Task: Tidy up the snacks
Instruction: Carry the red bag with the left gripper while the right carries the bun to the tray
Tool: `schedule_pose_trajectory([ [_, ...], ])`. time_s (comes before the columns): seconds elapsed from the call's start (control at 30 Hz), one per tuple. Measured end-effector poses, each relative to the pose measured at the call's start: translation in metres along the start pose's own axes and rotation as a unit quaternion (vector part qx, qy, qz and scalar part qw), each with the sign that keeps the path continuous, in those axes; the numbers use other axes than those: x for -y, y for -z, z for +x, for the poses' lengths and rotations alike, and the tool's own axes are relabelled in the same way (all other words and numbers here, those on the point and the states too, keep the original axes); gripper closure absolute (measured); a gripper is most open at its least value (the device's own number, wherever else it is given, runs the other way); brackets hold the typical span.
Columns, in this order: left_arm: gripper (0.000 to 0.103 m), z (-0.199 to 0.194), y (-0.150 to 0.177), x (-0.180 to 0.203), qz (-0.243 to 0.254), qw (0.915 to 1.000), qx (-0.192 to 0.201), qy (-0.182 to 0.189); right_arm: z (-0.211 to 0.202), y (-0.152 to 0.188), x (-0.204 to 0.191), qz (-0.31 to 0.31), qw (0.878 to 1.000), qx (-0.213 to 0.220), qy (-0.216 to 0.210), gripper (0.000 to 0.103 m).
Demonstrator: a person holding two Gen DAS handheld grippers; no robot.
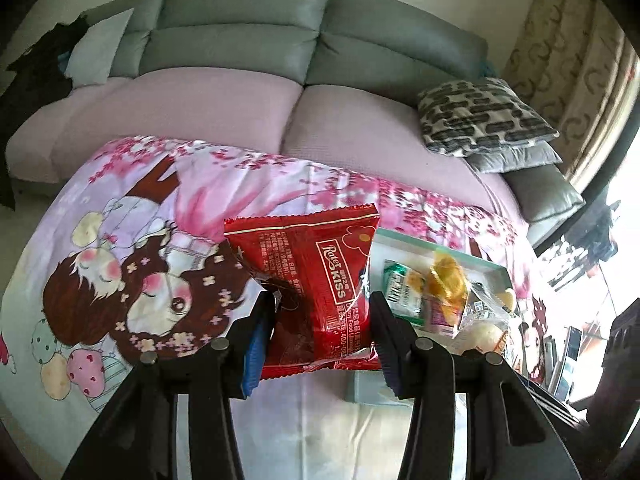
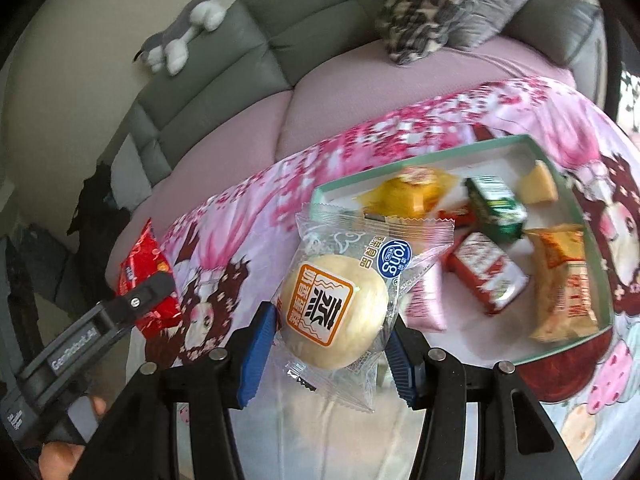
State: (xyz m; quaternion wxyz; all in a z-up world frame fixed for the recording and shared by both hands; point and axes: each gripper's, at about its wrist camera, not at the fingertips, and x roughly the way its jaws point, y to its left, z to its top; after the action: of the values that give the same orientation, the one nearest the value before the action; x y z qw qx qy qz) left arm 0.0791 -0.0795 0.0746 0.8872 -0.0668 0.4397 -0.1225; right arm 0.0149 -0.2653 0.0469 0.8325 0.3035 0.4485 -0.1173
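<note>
Surface: a pink cartoon-print cloth [image 1: 168, 216] is being seen spread below both grippers, a grey sofa [image 1: 248, 36] beyond it.
Left gripper [image 1: 322, 312]: a red snack packet [image 1: 312, 272] is being clamped between its fingers.
Right gripper [image 2: 332, 334]: a clear-wrapped bun [image 2: 336, 312] is being gripped between its fingers.
Tray [image 2: 432, 156]: snacks are being held in it, beyond and right of the right fingers.

Tray [image 1: 494, 266] partly hidden by red packet [image 1: 316, 280]; far snacks perhaps blurred, labels unreadable
</note>
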Motion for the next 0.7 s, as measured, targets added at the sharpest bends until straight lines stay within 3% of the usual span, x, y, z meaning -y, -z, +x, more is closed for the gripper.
schedule_pose_trajectory([
  [0.33,0.054,0.028,0.016,0.067,0.071,0.9965,-0.036,0.027,-0.018,-0.013,0.077,0.069,0.997,0.021,0.041,0.047],
  [0.7,0.053,0.073,0.035,0.083,0.090,0.9924,-0.083,0.015,-0.002,-0.009,0.094,0.069,0.997,-0.003,0.046,0.047],
])
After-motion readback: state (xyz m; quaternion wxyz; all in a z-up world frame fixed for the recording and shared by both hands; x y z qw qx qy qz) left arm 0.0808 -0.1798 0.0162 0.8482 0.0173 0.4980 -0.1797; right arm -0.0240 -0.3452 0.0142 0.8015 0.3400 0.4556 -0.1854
